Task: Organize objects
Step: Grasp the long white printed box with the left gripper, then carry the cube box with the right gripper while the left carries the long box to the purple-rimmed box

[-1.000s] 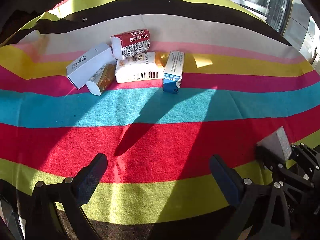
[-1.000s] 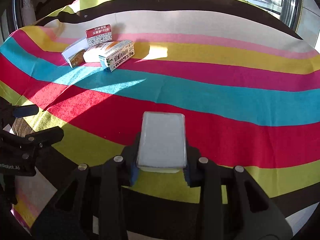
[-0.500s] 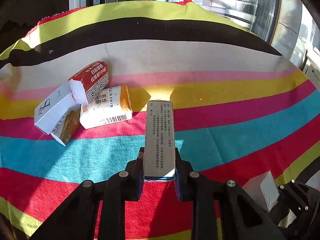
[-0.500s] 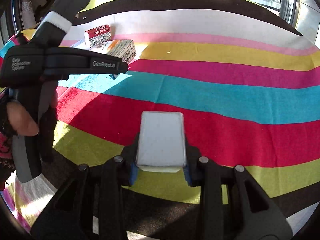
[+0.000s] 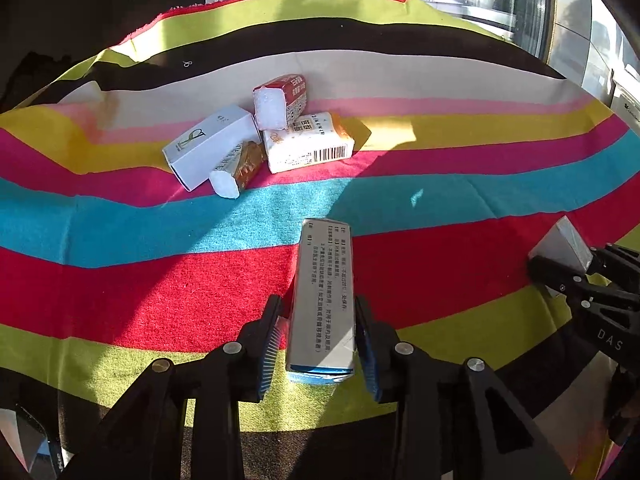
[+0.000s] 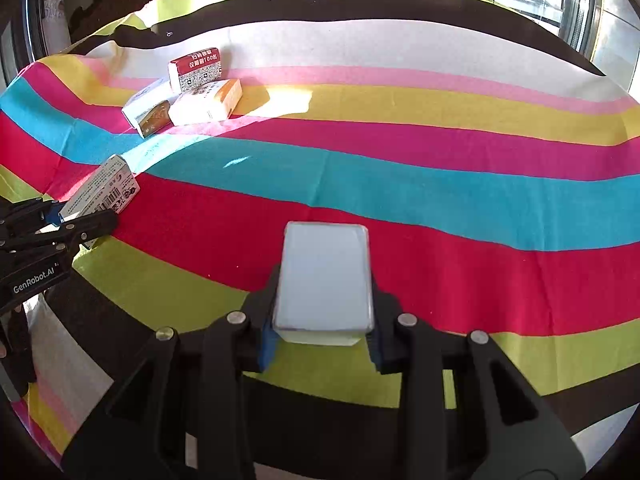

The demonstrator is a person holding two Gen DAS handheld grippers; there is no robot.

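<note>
4 small packs lie heaped at the far side of the striped cloth that covers the desk: a white box, a red pack on top, an orange-and-white pack and a brown pack, all touching one another. Well apart from the heap, on the near stripes, both tongs carry 1 item each.

The left tongs have a long blue-and-white carton between them. Their jaws have just been opening, and a gap shows between the left pad and the carton's side, so the grip looks let go; the carton seems to rest with its near end on the lime stripe. The right tongs sit clamped on a pale grey box, held just over the red and lime stripes.

My reading is that sorting is partway, with the carton being set down as a new spot near the front. The next move probably calls for widening the left jaws fully and backing off straight, so the carton does not tip, then placing the grey box beside it.
</note>
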